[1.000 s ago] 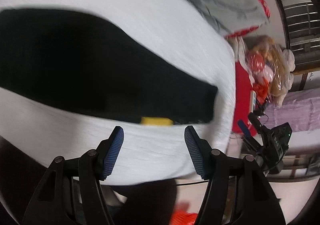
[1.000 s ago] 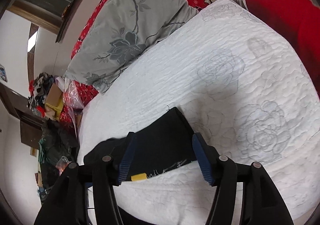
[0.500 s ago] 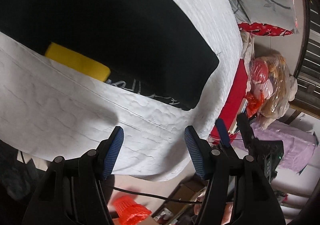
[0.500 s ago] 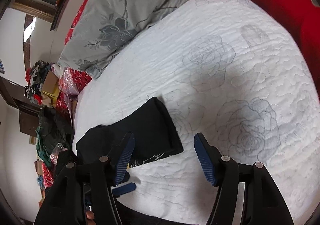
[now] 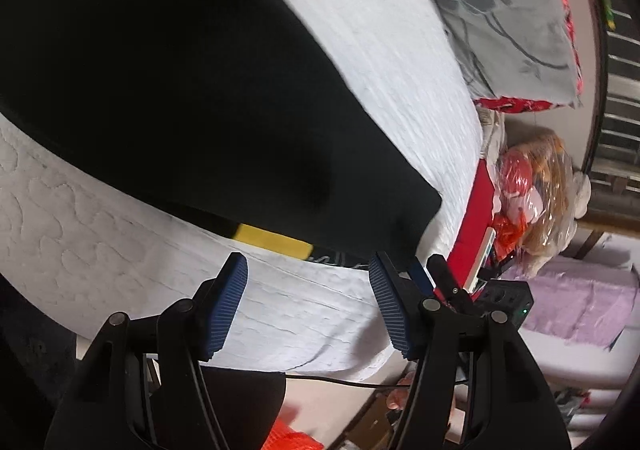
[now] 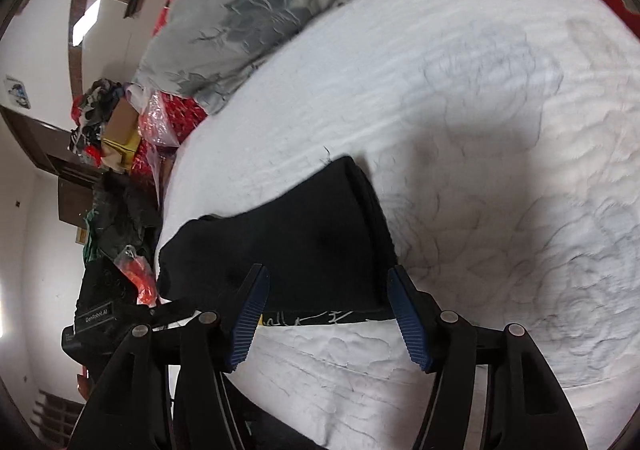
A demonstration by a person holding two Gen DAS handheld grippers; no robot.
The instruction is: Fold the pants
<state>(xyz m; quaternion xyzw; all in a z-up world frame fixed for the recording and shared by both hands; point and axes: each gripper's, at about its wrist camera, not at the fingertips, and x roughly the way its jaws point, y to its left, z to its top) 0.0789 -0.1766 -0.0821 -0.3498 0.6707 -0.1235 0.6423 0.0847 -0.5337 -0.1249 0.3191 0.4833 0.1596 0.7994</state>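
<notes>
Lying flat on the white quilted bed, the black fabric pants run lengthwise left to right. Left tool hangs released, empty, before the near hem; right tool, likewise released, straddles the folded end.

Folded pants are laid on a bed, lower centre of the frame. A pillow is placed behind them, upper left.
</notes>
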